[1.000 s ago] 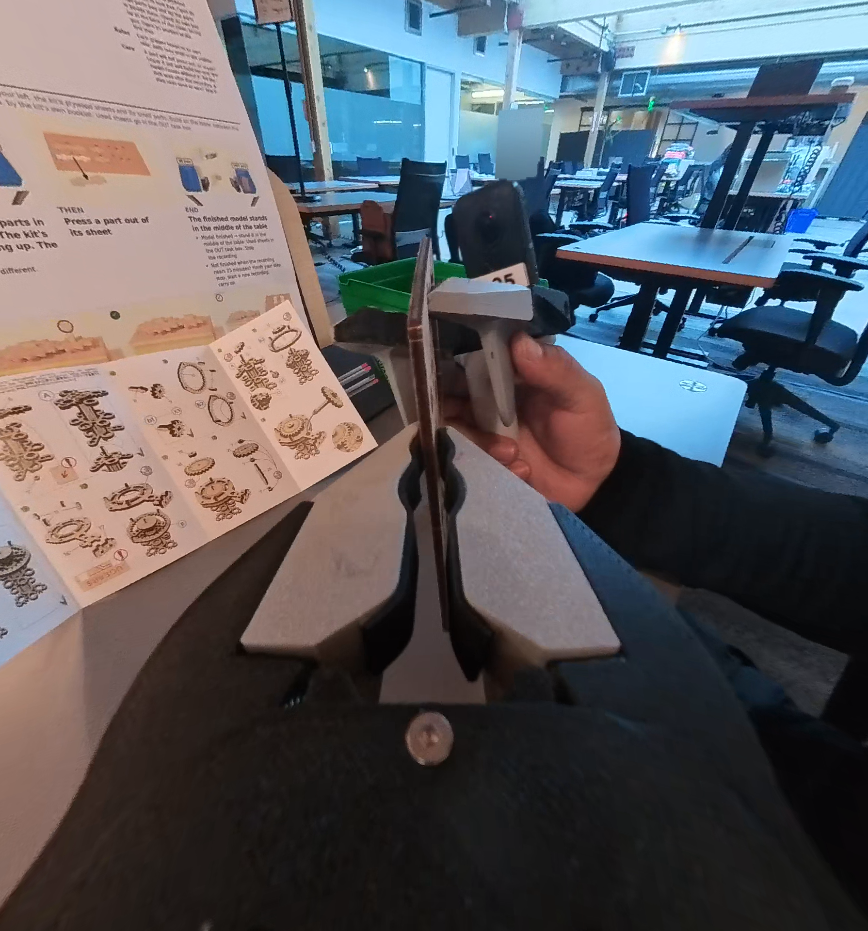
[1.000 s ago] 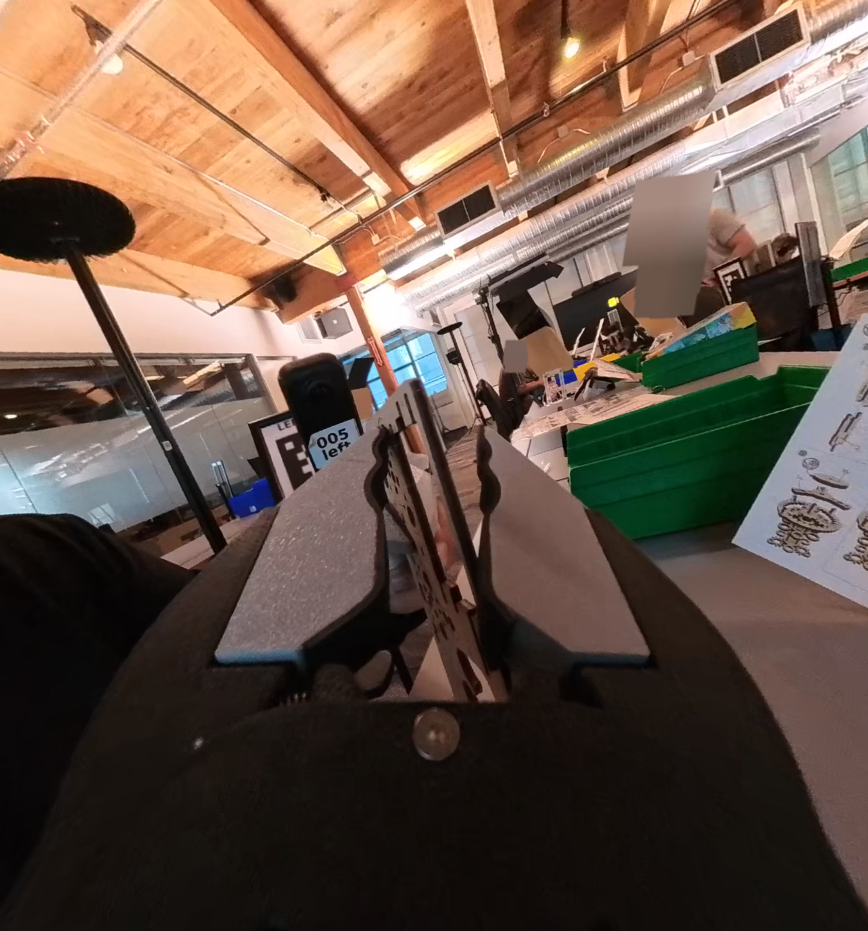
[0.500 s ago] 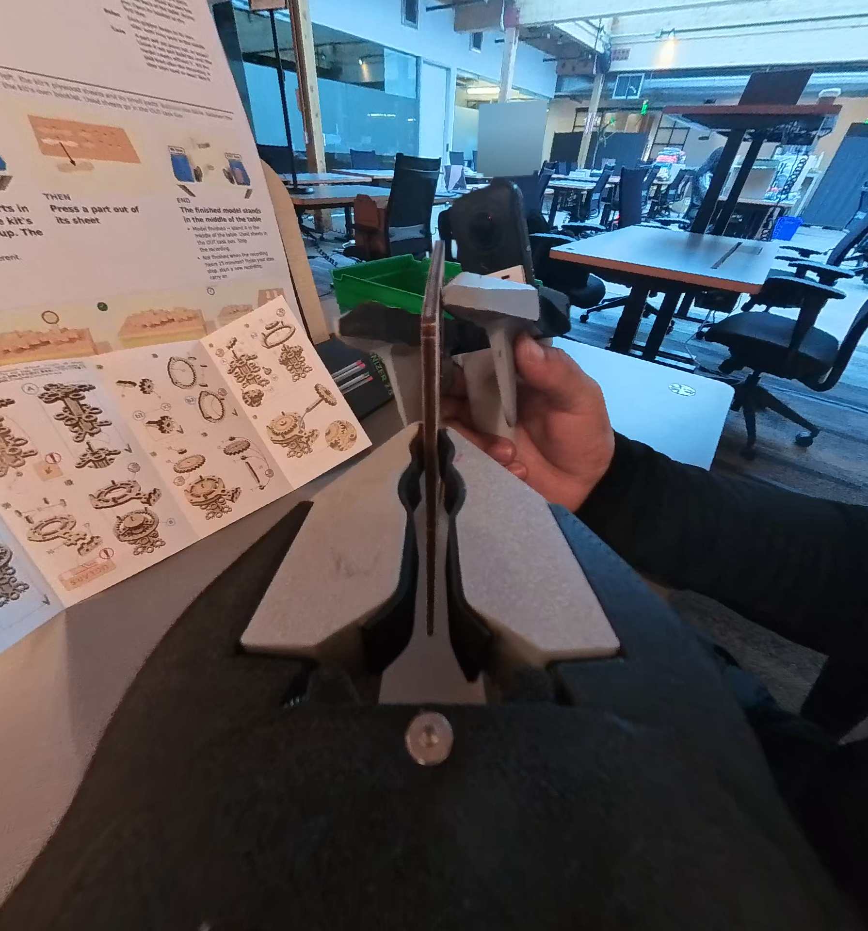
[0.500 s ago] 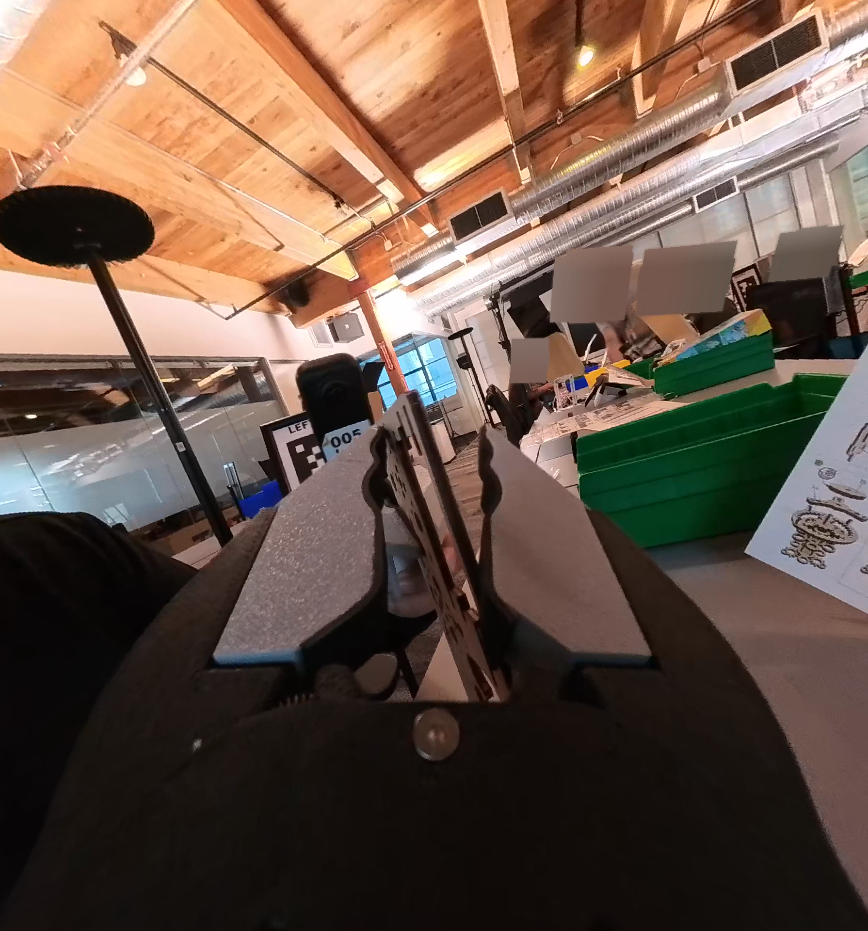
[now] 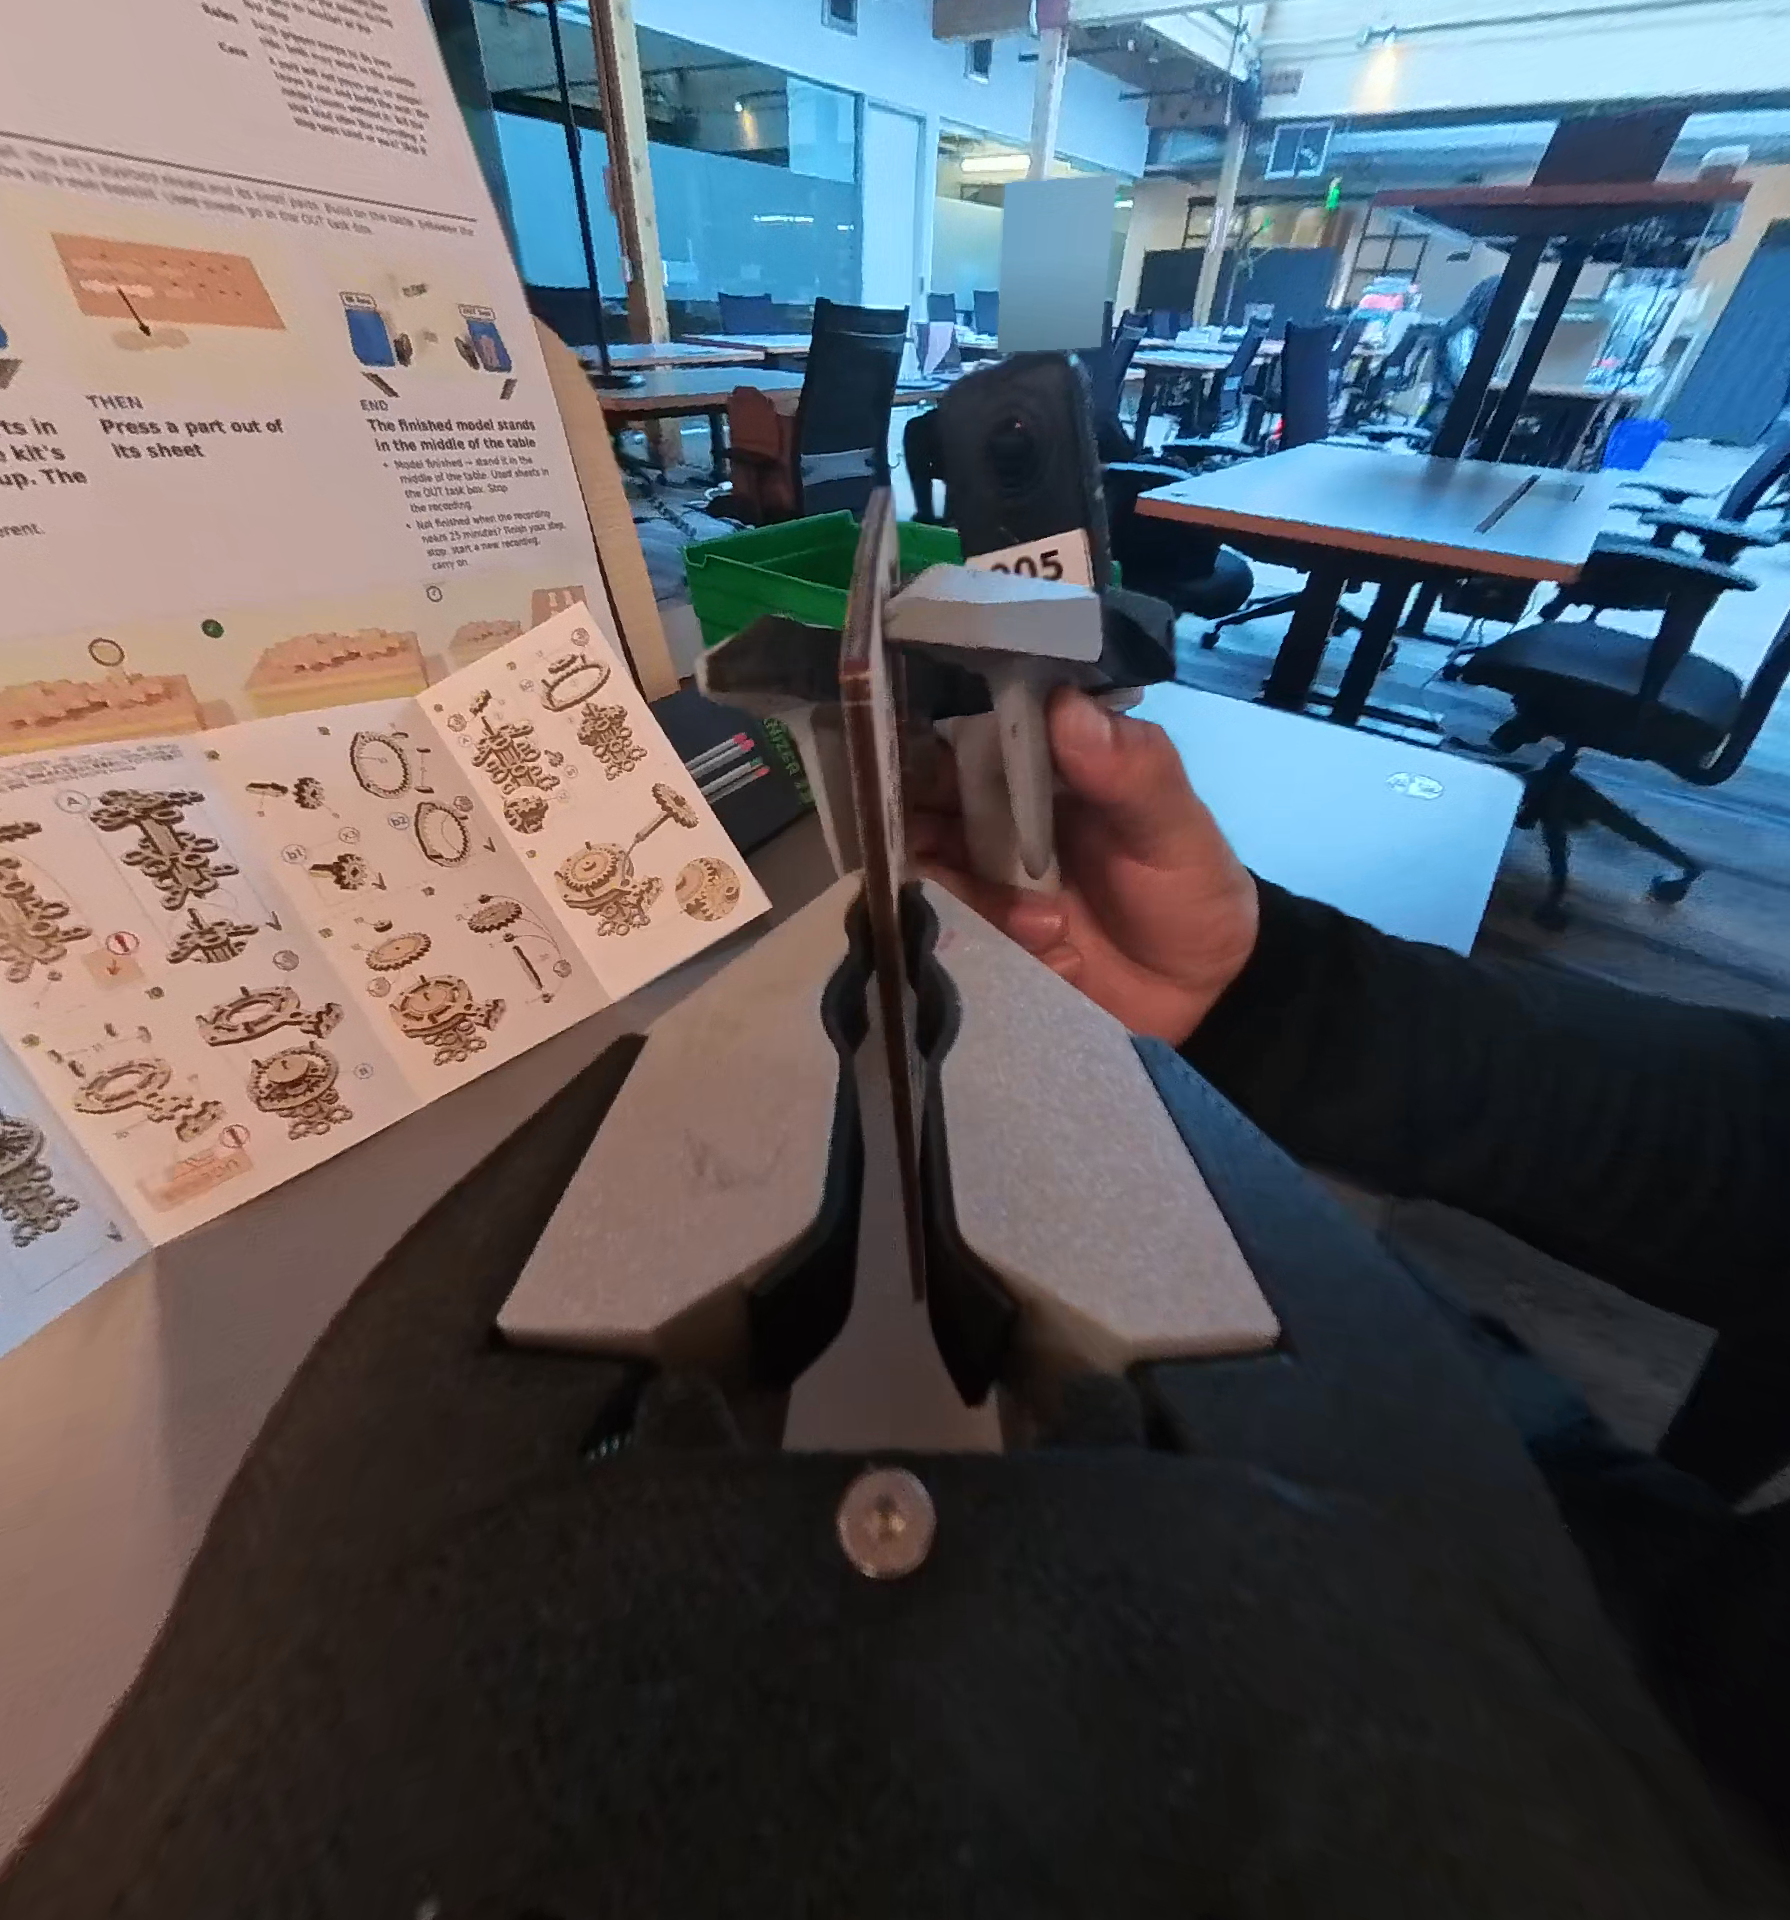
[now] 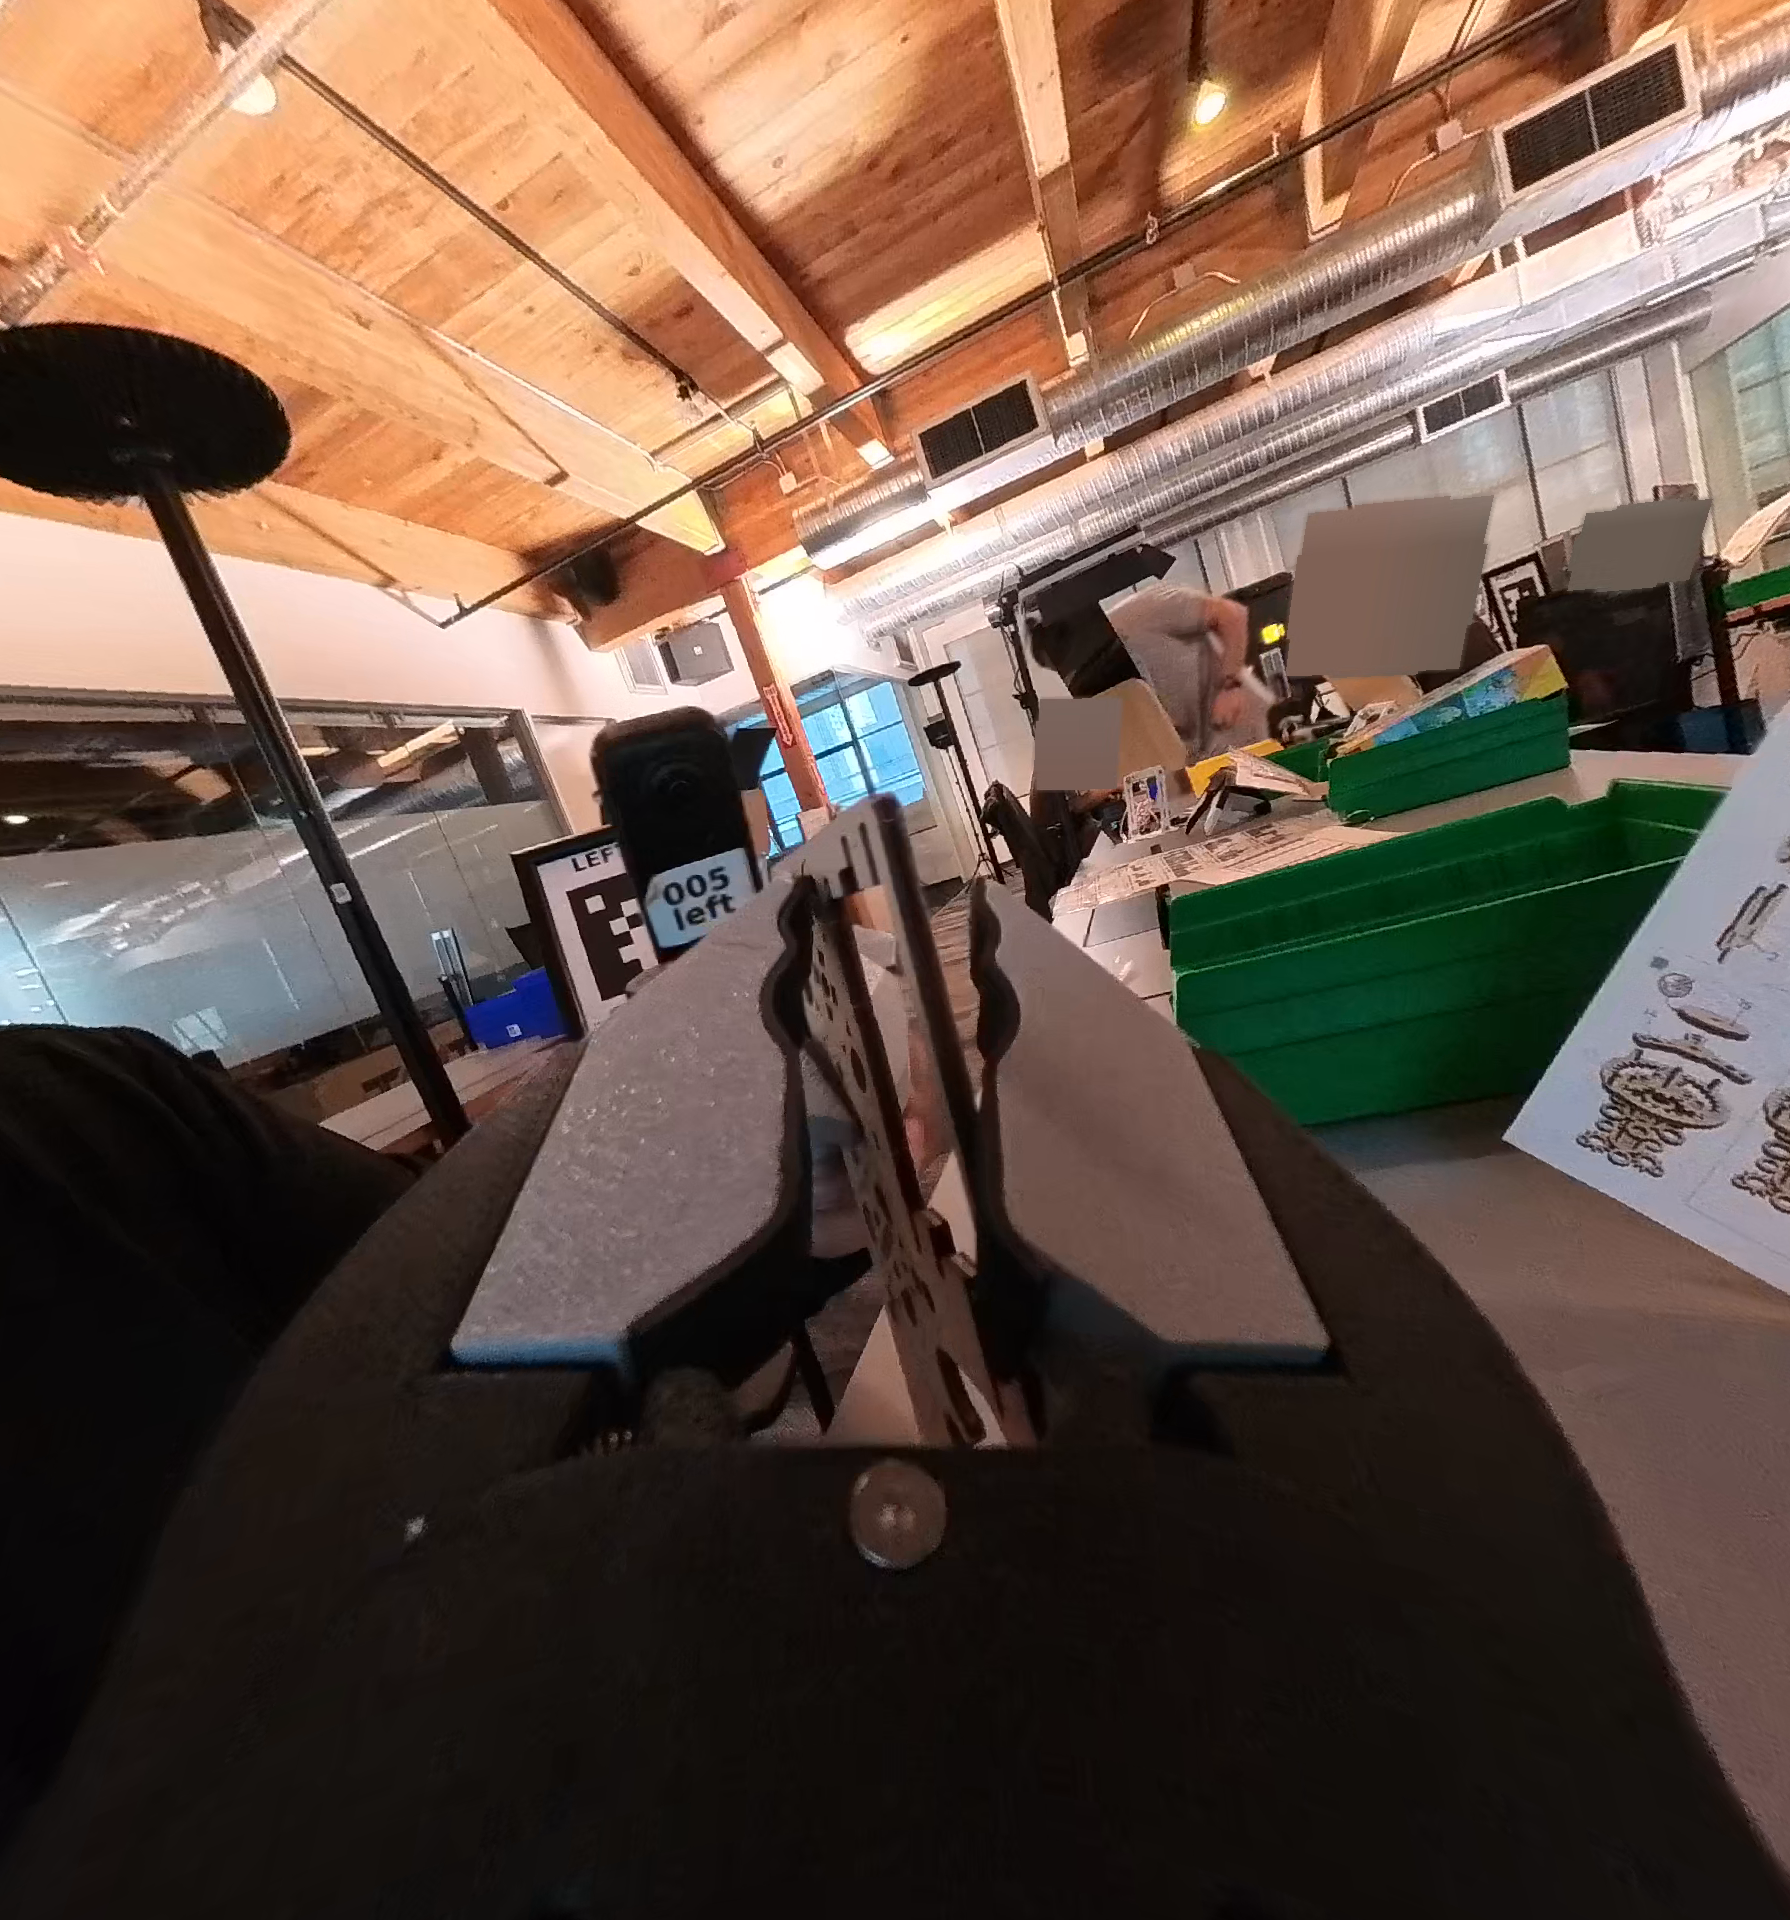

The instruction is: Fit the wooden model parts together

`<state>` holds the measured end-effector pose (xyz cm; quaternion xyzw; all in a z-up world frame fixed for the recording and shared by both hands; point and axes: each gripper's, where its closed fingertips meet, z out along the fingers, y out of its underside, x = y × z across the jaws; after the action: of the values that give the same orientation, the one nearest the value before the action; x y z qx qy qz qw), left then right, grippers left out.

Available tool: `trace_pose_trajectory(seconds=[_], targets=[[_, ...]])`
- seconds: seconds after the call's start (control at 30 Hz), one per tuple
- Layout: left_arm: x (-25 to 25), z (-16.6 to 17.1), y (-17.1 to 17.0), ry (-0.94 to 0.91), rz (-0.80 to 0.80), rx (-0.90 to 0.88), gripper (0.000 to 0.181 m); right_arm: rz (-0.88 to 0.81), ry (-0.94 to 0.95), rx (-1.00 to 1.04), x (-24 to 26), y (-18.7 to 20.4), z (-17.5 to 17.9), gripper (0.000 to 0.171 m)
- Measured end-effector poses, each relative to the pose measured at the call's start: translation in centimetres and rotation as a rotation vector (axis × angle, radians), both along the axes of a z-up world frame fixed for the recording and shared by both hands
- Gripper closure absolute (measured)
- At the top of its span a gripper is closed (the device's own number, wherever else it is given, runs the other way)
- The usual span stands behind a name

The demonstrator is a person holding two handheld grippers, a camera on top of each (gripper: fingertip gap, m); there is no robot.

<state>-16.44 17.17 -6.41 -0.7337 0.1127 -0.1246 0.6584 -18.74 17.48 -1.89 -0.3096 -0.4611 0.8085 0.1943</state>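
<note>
My left gripper (image 5: pixel 886 914) is shut on a thin wooden parts sheet (image 5: pixel 875 727), seen edge-on and standing upright out of the jaws. A hand (image 5: pixel 1109 883) holds my right gripper (image 5: pixel 870 644) just beyond, with its fingers on either side of the sheet's far end. In the right wrist view the sheet (image 6: pixel 870 1039) shows its cut-out holes and runs at a slant between the fingers of the right gripper (image 6: pixel 886 914). The jaws stand wider apart than the sheet is thick, with a gap on its left side. The left gripper's black camera (image 6: pixel 678 800) shows behind.
An upright instruction board (image 5: pixel 195 312) and a folded assembly leaflet (image 5: pixel 351 883) stand on the grey table (image 5: pixel 91 1403) to the left. Green bins (image 6: pixel 1390 956) sit behind. A white laptop (image 5: pixel 1338 810) lies to the right. A black stand pole (image 6: pixel 278 748) rises on the left.
Both grippers have shifted slightly with the sheet between them. The sheet's edge has turned a little in the left wrist view. The left gripper's hold on the sheet is unchanged.
</note>
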Motion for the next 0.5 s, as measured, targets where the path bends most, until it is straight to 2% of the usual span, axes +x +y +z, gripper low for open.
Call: trace_pose_trajectory(seconds=[0.03, 0.23, 0.5], targets=[[0.12, 0.02, -0.02, 0.023, 0.007, 0.002, 0.18, 0.001, 0.006, 0.005, 0.11, -0.04, 0.05, 0.145], [0.67, 0.3, -0.16, 0.092, 0.018, 0.01, 0.179, -0.024, 0.039, 0.046, 0.63, -0.23, 0.44, 0.147], [0.44, 0.22, -0.14, 0.071, 0.023, 0.009, 0.178, -0.056, 0.032, 0.078, 0.62, -0.36, 0.25, 0.157]])
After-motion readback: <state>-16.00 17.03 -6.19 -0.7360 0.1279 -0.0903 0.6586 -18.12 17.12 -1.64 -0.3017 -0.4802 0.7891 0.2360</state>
